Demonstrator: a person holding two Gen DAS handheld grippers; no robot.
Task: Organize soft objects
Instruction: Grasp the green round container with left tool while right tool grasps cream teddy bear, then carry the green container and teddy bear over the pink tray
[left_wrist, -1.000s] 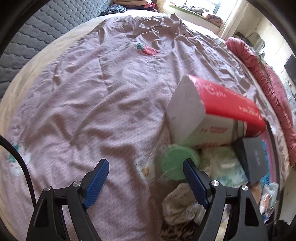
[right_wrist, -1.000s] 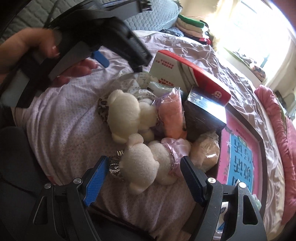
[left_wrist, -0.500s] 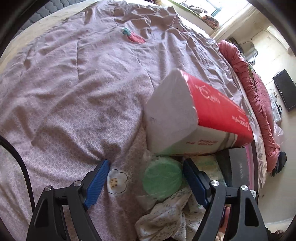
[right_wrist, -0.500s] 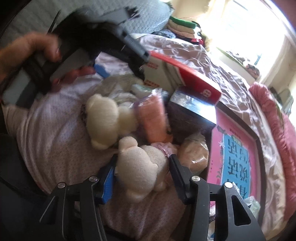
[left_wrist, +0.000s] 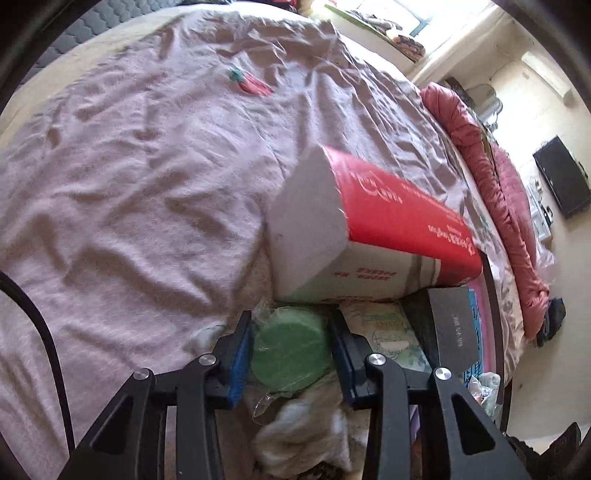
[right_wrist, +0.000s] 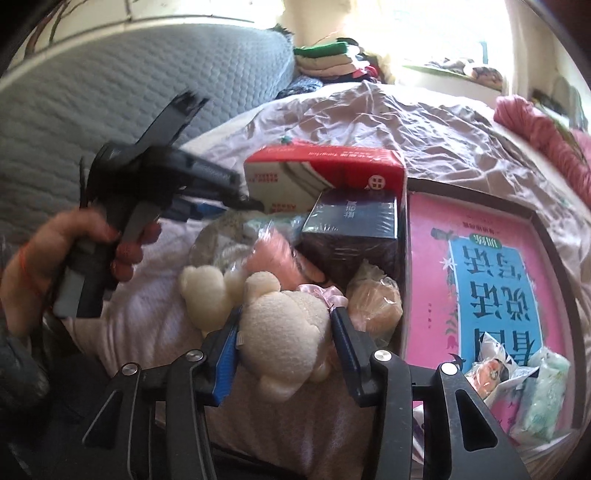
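Early in the job, by the look of it. Left hand-held gripper (left_wrist: 291, 350) just closed, pinching a green round sponge in clear wrap (left_wrist: 290, 356). Right hand-held gripper (right_wrist: 284, 343) just closed too, squeezing a cream teddy bear (right_wrist: 286, 338). Just past that, still heaped: second cream bear (right_wrist: 205, 291), pink fluffy thing (right_wrist: 271, 258). Farther on, red tissue pack (left_wrist: 388, 229), then bare bed sheet (left_wrist: 147, 166). Nothing sorted yet.
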